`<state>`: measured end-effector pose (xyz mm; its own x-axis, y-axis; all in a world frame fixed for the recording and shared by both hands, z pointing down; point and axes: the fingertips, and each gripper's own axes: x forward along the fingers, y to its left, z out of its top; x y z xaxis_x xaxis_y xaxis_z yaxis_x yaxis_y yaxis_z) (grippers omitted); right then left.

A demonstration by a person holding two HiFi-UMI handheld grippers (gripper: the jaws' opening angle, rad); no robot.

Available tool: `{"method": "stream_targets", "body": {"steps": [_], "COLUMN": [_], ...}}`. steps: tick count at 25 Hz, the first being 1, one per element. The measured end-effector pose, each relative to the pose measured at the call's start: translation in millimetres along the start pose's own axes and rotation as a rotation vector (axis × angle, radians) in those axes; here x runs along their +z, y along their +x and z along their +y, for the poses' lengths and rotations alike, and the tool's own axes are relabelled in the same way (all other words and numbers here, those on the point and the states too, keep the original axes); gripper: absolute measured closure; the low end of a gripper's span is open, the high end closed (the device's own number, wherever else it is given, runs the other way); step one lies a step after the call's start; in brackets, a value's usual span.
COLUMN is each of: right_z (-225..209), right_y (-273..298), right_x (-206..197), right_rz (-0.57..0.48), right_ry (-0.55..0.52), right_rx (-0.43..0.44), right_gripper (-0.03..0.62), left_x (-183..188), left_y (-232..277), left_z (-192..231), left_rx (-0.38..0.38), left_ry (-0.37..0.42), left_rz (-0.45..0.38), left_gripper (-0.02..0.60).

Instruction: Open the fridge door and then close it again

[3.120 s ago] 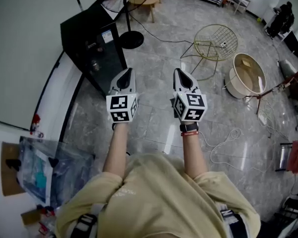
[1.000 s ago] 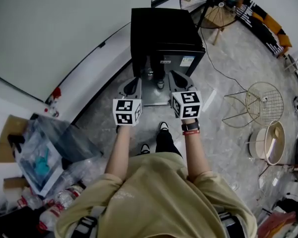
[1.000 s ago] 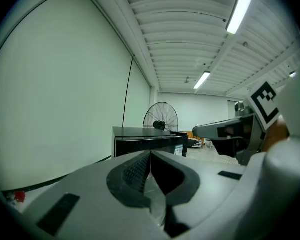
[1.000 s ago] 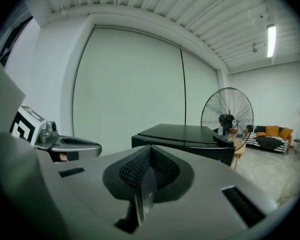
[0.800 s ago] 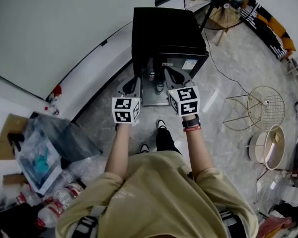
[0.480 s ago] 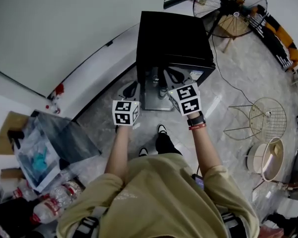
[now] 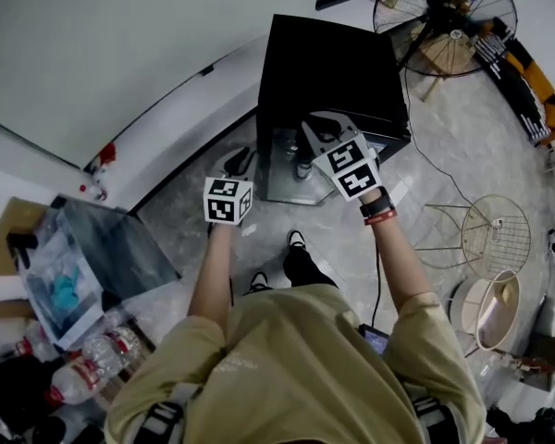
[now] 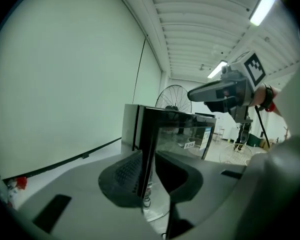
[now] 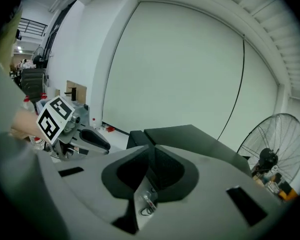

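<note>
A small black fridge (image 7: 333,58) with a glossy front door (image 7: 291,165) stands against the white wall. My left gripper (image 7: 239,160) is low at the door's left front corner. In the left gripper view its jaws (image 8: 149,176) stand a little apart, having just been opening. The door's left edge (image 8: 146,134) shows in line through the gap, with no pad pressing on it. My right gripper (image 7: 307,129) is higher, over the fridge's top front edge, tilted and shut with nothing in it. The fridge's top (image 9: 190,134) lies just beyond its closed jaws (image 9: 151,176).
A standing fan (image 7: 444,12) is behind the fridge to the right. A wire stool (image 7: 495,239) and a round tub (image 7: 486,303) sit on the grey tiled floor at right. An open box (image 7: 74,266) and plastic bottles (image 7: 83,359) lie at left.
The person has turned from the room to the fridge and stepped close. Both grippers advanced; the left sank to the door's left edge and its jaws parted, the right rolled over the fridge's top.
</note>
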<state>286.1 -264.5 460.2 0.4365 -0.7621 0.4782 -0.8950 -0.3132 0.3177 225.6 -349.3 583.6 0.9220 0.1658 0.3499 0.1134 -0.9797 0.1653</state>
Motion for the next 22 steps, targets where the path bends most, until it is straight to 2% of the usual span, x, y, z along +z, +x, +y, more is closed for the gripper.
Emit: {"method": "stream_targets", "body": {"steps": [3,8,12,17,22], "right_z": [-1,-3,6,3,4], "right_y": [9,18,34,46,53], "right_x": [0,5,-2,-18,-20], "right_rz": [0.020,0.014,0.072,0.156,0.194], "right_ry": [-0.052,-0.119,-0.182,-0.273,-0.317], "right_rx": [0.041,0.105,0.176,0.216,0.255], "right_gripper": [0.516,0.484,0.405,0.405,0.407], "left_x": [-10,-19,-33,-50,-64], "left_y": [11,31,40,55,70], "left_z": [7,12,18,20,23], "left_rx": [-0.002,-0.031,-0.064,-0.090,-0.111], "left_ry": [-0.004,-0.023,-0.049,-0.054,-0.064], "left_rz": [0.025,0.064,0.101,0.142,0.167], "left_gripper": [0.495,0.451,0.428,0.396,0.394]}}
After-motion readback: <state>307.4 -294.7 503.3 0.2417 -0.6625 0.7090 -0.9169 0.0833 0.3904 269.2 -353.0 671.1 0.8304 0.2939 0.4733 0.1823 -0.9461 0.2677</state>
